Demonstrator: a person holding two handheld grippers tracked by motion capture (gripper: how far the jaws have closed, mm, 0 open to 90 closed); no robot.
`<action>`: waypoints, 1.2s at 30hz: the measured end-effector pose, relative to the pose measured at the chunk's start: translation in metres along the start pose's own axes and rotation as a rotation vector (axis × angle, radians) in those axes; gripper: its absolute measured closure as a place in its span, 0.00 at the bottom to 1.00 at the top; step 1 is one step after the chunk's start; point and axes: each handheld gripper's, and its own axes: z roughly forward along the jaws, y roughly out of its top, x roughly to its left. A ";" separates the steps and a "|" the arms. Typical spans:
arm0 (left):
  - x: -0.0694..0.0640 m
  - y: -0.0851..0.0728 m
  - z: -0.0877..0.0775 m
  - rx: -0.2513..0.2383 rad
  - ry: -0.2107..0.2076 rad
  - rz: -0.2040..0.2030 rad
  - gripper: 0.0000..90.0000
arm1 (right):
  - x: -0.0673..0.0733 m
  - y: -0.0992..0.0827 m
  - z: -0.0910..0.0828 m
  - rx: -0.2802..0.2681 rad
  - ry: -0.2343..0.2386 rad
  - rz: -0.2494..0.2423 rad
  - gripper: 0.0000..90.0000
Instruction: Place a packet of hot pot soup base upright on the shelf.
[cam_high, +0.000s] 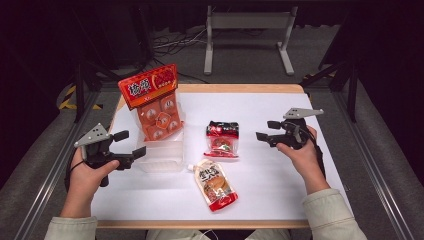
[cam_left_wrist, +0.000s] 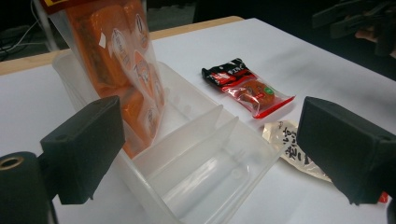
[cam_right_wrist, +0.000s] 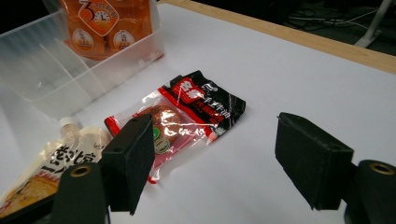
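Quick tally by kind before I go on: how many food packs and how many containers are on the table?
Food packs: 3 (large orange snack bag with red header, small red-and-black clear packet, spouted sauce pouch)
Containers: 1 (clear plastic divided bin, the orange bag stands in it)
Total: 4

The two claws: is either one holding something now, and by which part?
Nothing is held. The left claw is open beside the clear divided box; the right claw is open above the table.
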 end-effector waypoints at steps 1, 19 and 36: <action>-0.001 -0.001 0.000 -0.004 -0.012 -0.007 0.10 | -0.001 0.003 0.005 0.007 -0.003 -0.002 0.32; -0.014 0.003 0.001 -0.004 -0.052 0.018 0.10 | -0.013 0.012 0.065 0.065 -0.004 0.020 0.33; -0.023 0.005 0.009 0.015 -0.076 0.041 0.10 | -0.023 0.000 0.101 0.091 -0.014 0.088 0.34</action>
